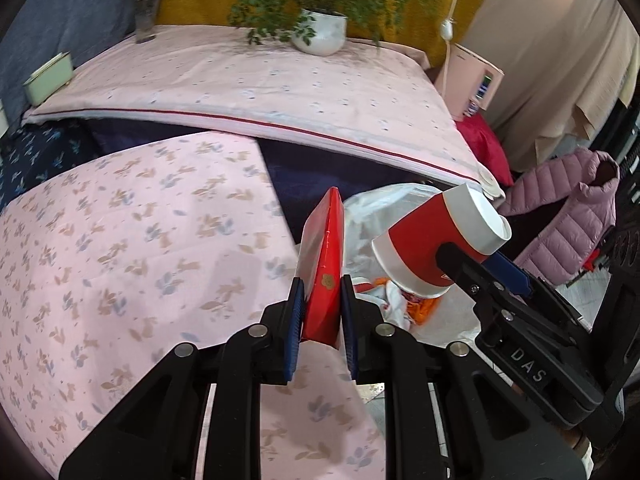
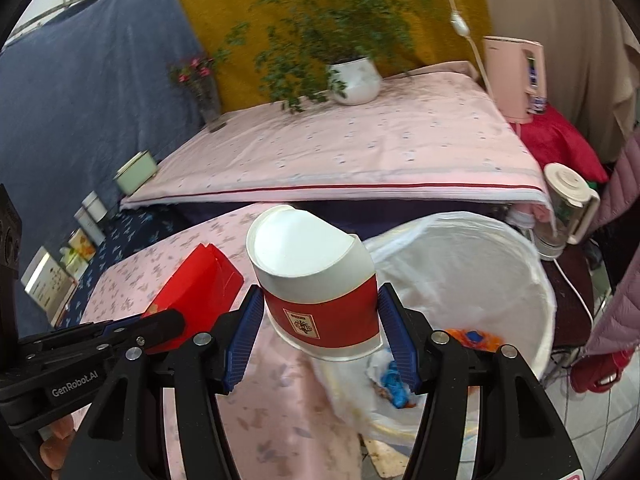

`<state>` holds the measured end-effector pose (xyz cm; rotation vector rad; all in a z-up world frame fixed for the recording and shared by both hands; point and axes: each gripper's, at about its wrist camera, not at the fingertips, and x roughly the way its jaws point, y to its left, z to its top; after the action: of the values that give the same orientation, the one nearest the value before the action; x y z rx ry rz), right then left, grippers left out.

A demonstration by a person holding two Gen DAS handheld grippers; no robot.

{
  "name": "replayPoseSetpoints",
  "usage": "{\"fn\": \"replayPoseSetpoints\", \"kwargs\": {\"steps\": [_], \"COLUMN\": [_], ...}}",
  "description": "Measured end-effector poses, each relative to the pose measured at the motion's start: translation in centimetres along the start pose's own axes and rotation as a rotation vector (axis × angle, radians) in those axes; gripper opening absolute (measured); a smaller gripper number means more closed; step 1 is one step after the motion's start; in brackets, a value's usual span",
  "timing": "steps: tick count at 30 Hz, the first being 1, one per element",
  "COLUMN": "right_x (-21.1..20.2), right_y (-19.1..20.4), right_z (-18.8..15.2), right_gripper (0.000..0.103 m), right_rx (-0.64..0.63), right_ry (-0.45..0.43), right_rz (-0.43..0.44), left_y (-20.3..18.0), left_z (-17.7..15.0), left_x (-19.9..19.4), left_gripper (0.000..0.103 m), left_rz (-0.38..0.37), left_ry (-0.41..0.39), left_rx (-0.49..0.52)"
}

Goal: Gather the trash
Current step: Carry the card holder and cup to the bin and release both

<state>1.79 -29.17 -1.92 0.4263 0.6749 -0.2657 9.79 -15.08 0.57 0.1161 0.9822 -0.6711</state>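
Left gripper (image 1: 322,312) fingers clamp a flat red cardboard box (image 1: 323,264); right gripper (image 2: 320,330) fingers hold a red-and-white paper cup (image 2: 316,284), lower centre, seemingly above the white mesh trash bin (image 2: 536,264).

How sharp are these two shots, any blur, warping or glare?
Left wrist view: the red flat box in the left gripper is crisp, the pink floral cloth smeared, the far table edge bowed by the fisheye. Right wrist view: the red-and-white paper cup is sharp, the leafy potted plant soft; no strong glare.
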Motion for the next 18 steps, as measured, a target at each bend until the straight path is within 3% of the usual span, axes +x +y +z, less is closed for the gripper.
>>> {"fn": "replayPoseSetpoints", "kwargs": {"steps": [9, 18], "right_x": [-1.0, -0.8], "right_y": [-5.6, -7.9], "right_z": [-0.2, -0.6], "right_gripper": [0.057, 0.057], "right_rx": [0.096, 0.136], "right_ry": [-0.025, -0.018], "right_rz": [-0.082, -0.101], "left_y": [-5.8, -8.1], "left_z": [0.7, 1.3], "left_x": [2.0, 3.5], "left_gripper": [0.018, 0.025], "left_rz": [-0.046, -0.057], "left_ry": [0.008, 0.016], "left_rx": [0.098, 0.121]}}
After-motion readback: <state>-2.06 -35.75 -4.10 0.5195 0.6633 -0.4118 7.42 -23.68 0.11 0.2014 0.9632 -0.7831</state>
